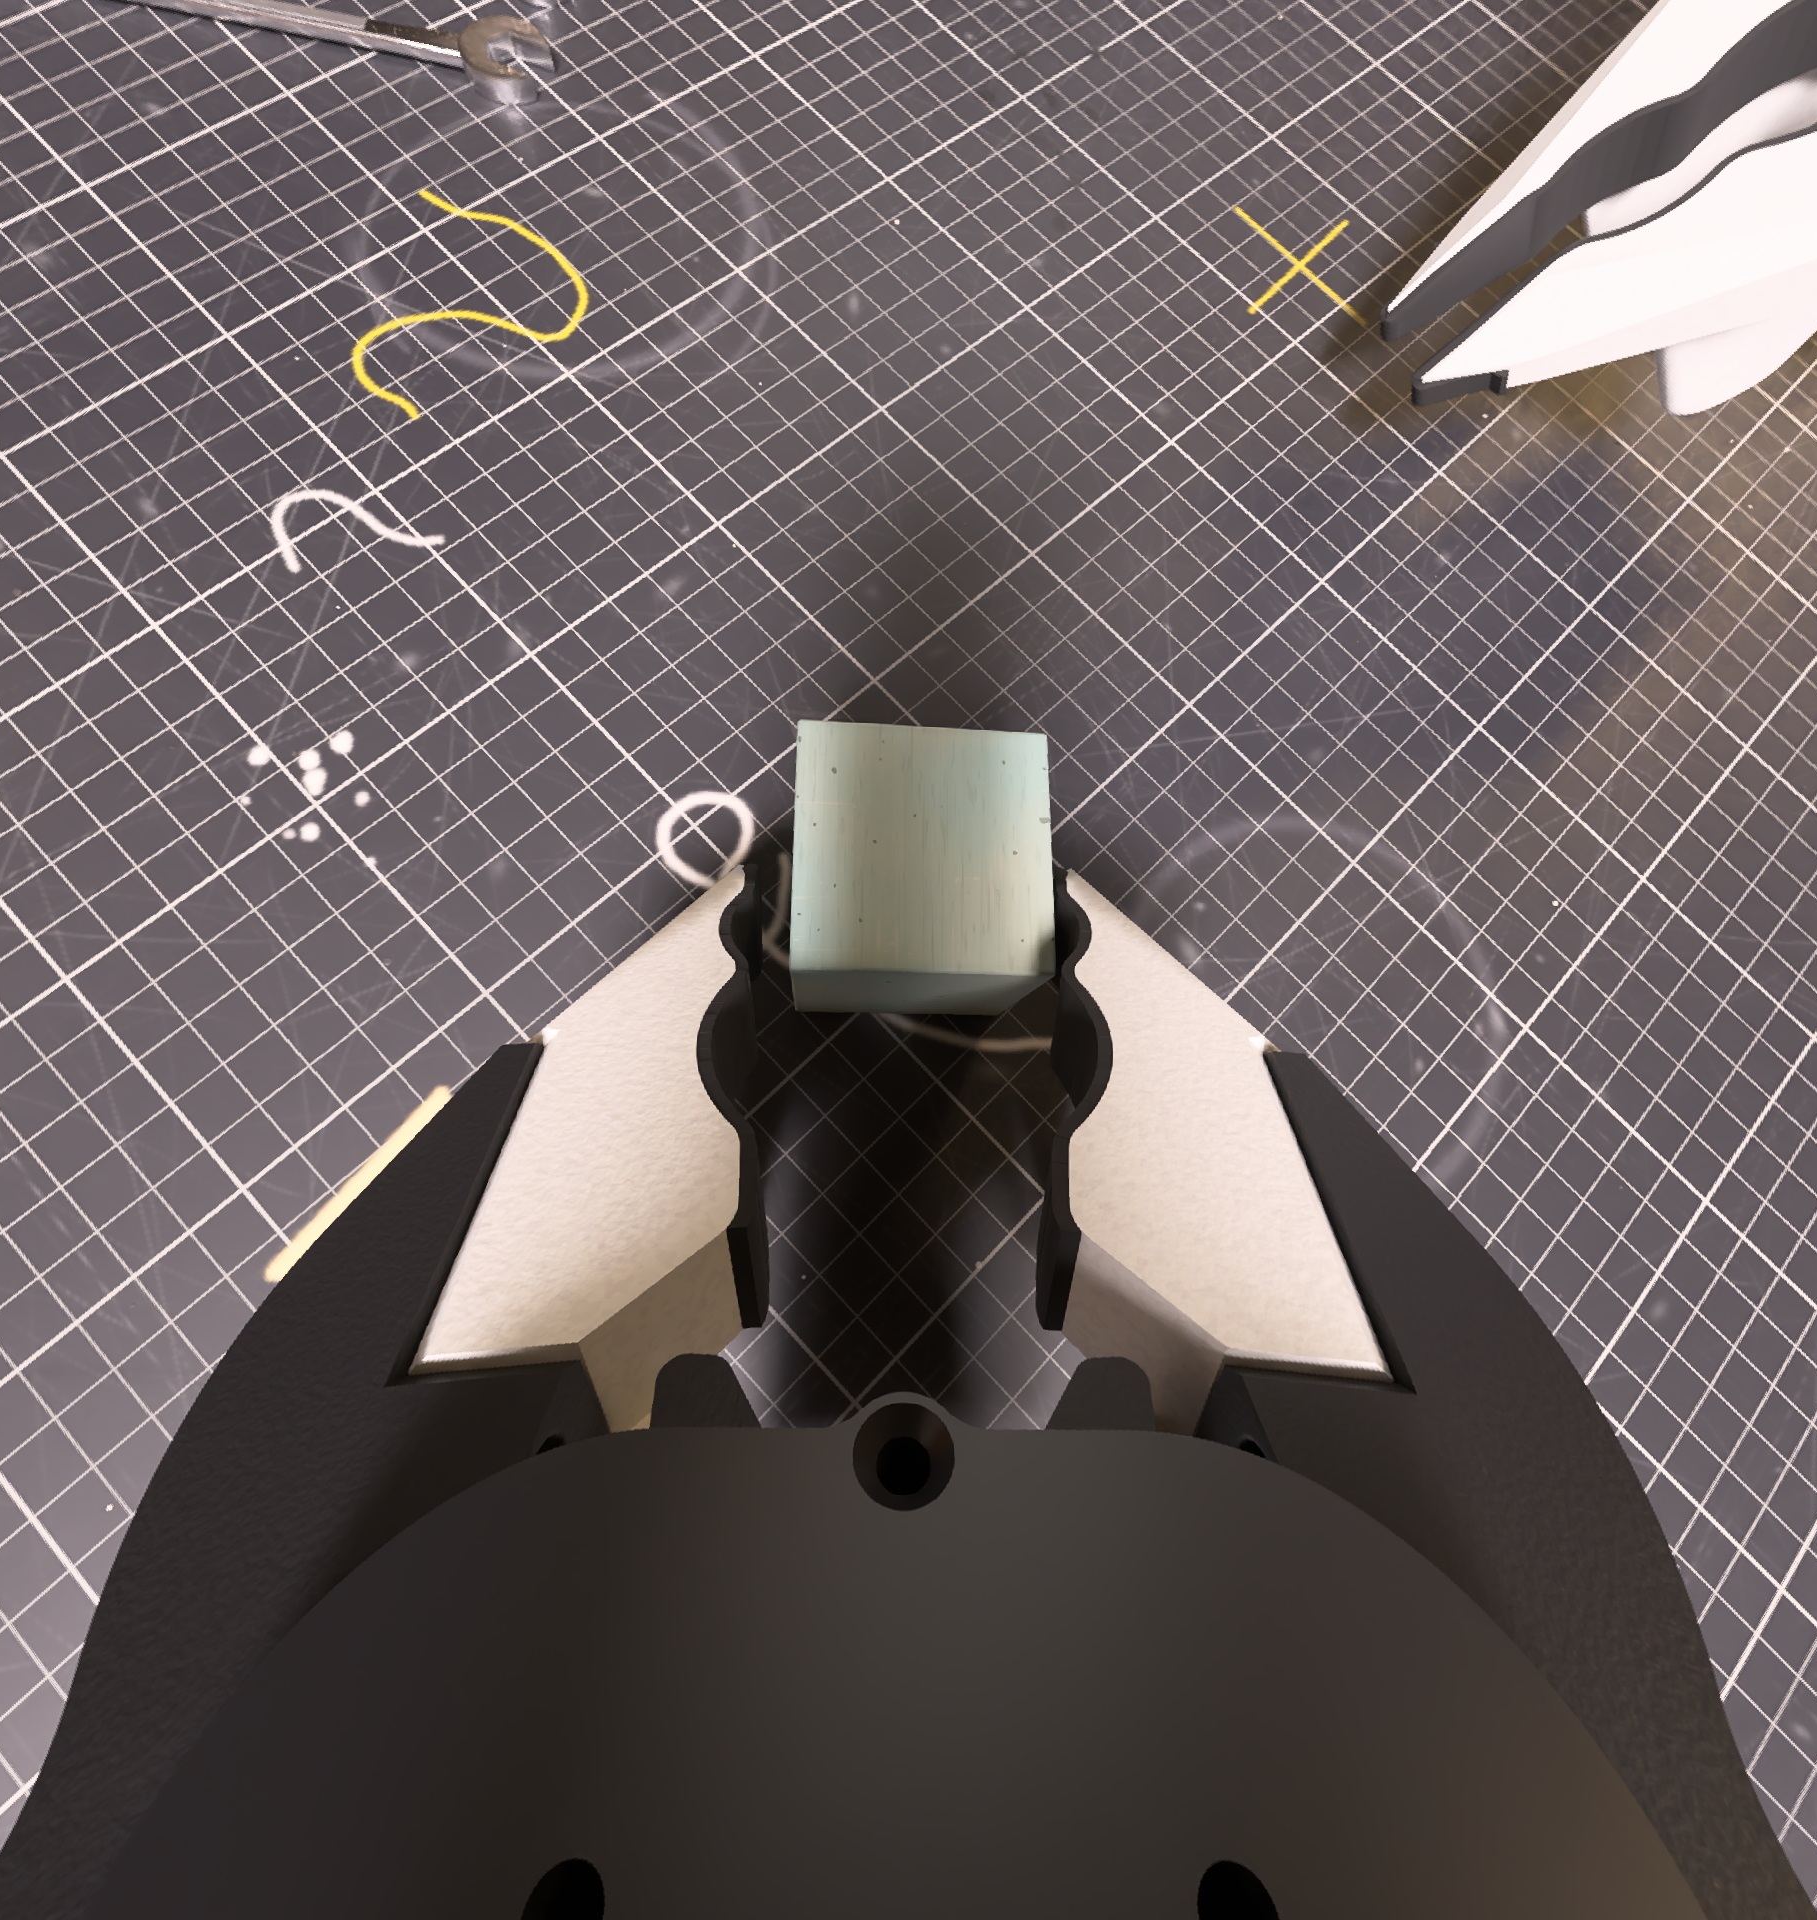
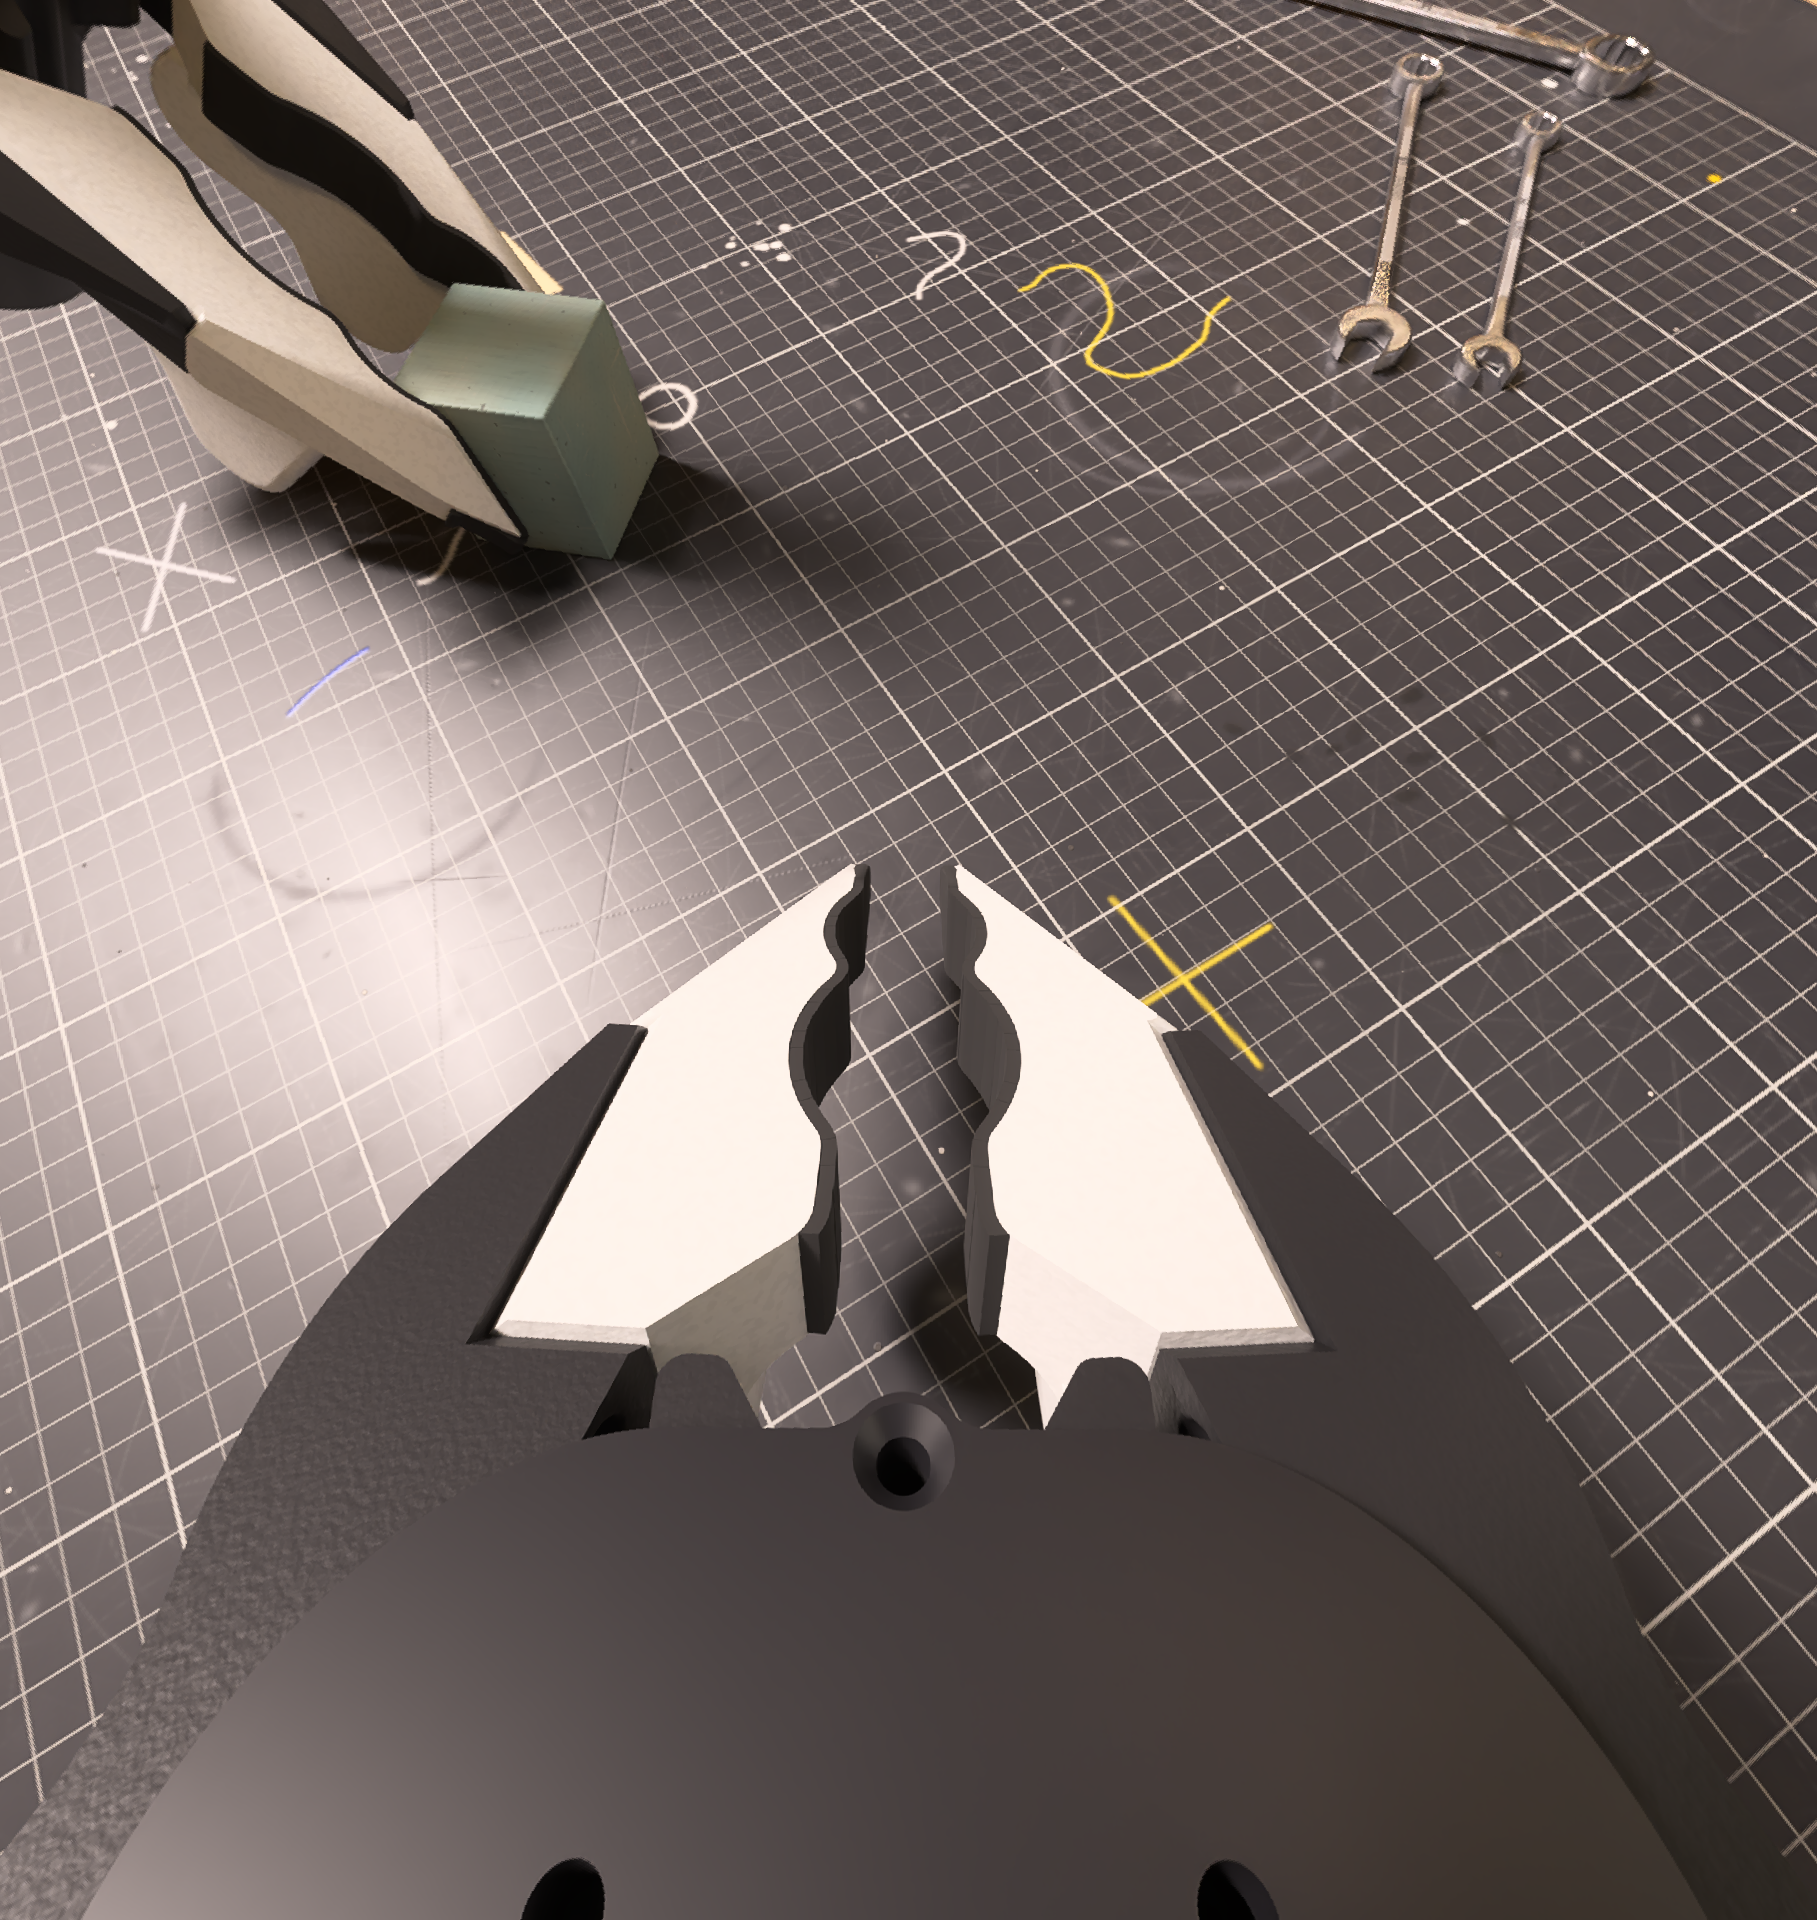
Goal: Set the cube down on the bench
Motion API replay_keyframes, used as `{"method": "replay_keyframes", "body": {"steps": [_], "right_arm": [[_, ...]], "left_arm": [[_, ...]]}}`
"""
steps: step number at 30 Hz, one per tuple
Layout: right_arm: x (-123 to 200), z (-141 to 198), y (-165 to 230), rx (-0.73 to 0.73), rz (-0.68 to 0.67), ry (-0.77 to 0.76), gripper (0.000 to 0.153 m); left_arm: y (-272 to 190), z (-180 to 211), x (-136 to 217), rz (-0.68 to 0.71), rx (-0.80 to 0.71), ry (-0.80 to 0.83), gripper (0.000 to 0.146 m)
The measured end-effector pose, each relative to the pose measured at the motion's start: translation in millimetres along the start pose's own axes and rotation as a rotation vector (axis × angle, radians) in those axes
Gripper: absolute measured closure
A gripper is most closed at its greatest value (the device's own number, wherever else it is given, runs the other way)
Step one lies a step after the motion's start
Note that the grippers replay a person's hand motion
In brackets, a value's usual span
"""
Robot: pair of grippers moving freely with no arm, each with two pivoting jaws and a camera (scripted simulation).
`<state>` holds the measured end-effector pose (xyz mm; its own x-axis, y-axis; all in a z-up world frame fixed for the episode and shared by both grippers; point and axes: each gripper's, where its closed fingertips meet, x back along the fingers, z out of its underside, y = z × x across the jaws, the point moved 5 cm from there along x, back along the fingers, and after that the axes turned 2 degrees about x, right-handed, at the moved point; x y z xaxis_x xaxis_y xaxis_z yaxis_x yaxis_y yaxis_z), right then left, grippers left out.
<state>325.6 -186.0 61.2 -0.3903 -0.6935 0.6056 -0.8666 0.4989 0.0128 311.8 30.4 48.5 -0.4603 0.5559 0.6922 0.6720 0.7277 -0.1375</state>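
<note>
Your surface (image 1: 1299,727) was a dark cutting mat ruled with a white grid, scuffed and marked with yellow and white scribbles. Your left gripper (image 1: 904,894) reached low over it, its fingers (image 1: 740,935) clamped on either side of the pale green cube (image 1: 919,862). From the right wrist view the cube (image 2: 545,416) sat tilted in that grip, its lower corner at or just above the surface; you could not tell whether it touched. Your right gripper (image 2: 906,883) hung well apart from it, beside a yellow cross (image 2: 1190,977), its fingers (image 2: 987,977) nearly together with a narrow gap and nothing between them. Three wrenches (image 2: 1444,218) lay at the far right of the surface.
</note>
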Motion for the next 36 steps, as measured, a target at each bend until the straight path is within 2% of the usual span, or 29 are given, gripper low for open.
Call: {"method": "replay_keyframes", "body": {"steps": [36], "right_arm": [[-1.4, 1.4, -2.5, -0.038, -0.022, 0.012, 0.136]], "left_arm": [[0.3, 0.0, 0.0, 0.008, 0.008, 0.0, 0.091]]}}
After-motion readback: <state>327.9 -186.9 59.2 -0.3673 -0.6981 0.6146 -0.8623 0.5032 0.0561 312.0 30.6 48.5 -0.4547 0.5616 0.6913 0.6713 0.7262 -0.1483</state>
